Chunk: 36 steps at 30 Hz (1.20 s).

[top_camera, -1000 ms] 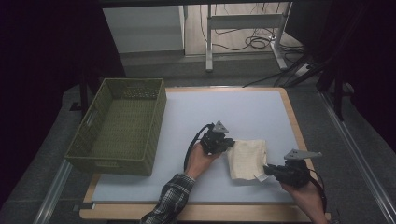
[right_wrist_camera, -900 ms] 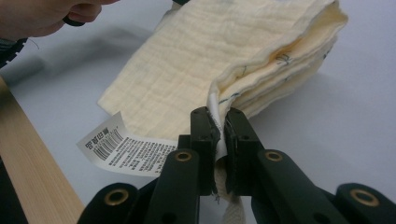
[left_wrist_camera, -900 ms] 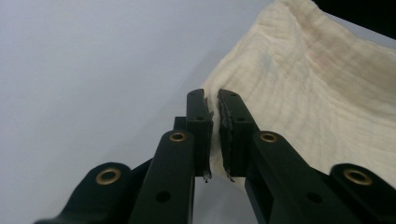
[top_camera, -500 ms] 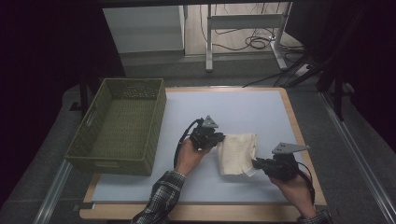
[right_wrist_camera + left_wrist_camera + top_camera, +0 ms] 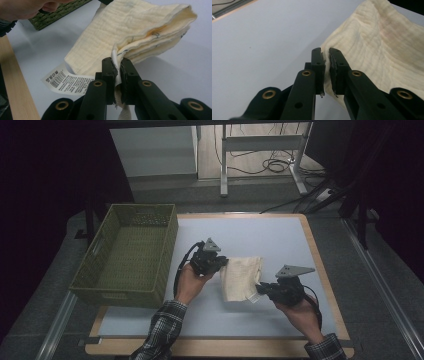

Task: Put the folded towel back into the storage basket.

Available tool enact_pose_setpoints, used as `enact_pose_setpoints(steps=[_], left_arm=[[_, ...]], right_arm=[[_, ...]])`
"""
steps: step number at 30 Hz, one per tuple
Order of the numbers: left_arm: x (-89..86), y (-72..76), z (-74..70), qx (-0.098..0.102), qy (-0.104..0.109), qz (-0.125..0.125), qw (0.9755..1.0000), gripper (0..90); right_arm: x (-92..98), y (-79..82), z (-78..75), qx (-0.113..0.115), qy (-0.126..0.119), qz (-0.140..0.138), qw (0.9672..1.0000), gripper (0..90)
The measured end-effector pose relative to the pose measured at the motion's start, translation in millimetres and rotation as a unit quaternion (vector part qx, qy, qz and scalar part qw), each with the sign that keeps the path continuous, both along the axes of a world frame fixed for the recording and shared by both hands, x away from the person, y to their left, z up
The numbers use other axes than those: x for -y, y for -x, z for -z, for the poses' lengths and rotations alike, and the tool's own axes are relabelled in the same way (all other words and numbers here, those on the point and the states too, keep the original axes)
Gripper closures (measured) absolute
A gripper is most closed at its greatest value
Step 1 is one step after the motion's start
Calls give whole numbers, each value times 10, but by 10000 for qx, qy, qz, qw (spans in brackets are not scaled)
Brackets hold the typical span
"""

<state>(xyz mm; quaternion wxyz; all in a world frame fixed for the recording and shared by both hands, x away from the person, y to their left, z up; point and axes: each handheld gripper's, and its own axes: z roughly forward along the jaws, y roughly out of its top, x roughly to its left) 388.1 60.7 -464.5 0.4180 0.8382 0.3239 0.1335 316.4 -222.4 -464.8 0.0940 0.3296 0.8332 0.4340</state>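
Left jaws: your left gripper (image 5: 326, 53) is clamped on a corner of the folded cloth (image 5: 242, 278), fabric pinched between its pads.
Right jaws: your right gripper (image 5: 117, 63) is closed on the opposite edge of the cloth, several layers caught together.
Cloth: one, cream, folded, held between your two grippers, low over the middle of the table (image 5: 260, 232), sagging between them.
Label: one white care tag (image 5: 65, 82) with a barcode hangs from the cloth beside your right jaws.
Basket: one, green and woven (image 5: 131, 252), just beside your left hand (image 5: 189, 281), nothing visible in it.
Risk, slip: both holds sit near the hem; a tug from either side could pull it free.
Risk, unfolding: if your hands drift apart, the layers could open and the fold be lost.
Risk, snag: the dangling tag could catch on the basket rim.
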Motion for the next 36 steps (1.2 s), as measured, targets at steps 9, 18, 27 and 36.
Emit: enact_pose_setpoints(steps=[9,18,27,36], left_arm=[[-178,-34,-113,28,-164,-187,9997,823],[-355,-85,-283,72,-435,-377,9983,822],[-504,-107,-519,213,-659,-567,9960,820],[-738,-147,-622,266,-791,-764,9936,821]], right_arm=[[-203,-87,-50,84,-9,-93,9999,830],[-423,-192,-108,129,-26,-192,9997,830],[-632,-279,-251,220,-97,-262,9994,830],[-865,-379,-375,232,-146,-350,9990,829]])
